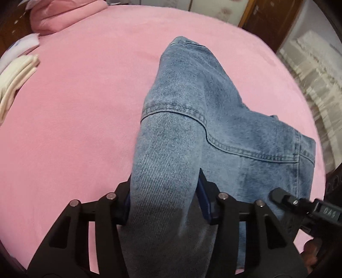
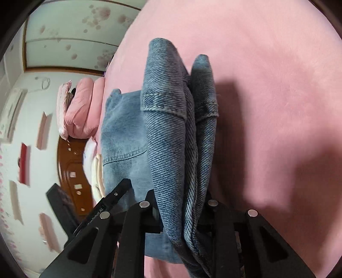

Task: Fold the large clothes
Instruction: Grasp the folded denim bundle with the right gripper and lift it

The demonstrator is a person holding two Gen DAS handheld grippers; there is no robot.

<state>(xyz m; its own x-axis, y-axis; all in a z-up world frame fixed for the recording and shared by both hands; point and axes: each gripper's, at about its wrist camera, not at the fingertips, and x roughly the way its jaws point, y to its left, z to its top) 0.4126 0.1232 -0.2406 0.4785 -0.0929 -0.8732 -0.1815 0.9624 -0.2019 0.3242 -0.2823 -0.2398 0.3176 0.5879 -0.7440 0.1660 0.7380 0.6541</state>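
Left tool (image 1: 164, 203) clenched on thick jeans (image 1: 192, 119) fold; right tool (image 2: 181, 211) clamped on bunched layers of same jeans. Two grips likely keep edges aligned for next fold. Rest of jeans drapes onto pink bed (image 1: 74, 117). Beyond jeans: cream stack (image 1: 15, 79), pink bedding (image 1: 59, 15), near bed's far edge.

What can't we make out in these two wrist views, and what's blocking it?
- Left wrist view: the left hand-held gripper pads, covered by the jeans bunched between them.
- Right wrist view: the right hand-held gripper pads, buried in folded denim.
- Both views: the jeans' lower end, cut off by the bottom edge.
- Left wrist view: the white folded cloth, cut by the left edge.
- Right wrist view: the wall items are blurred.
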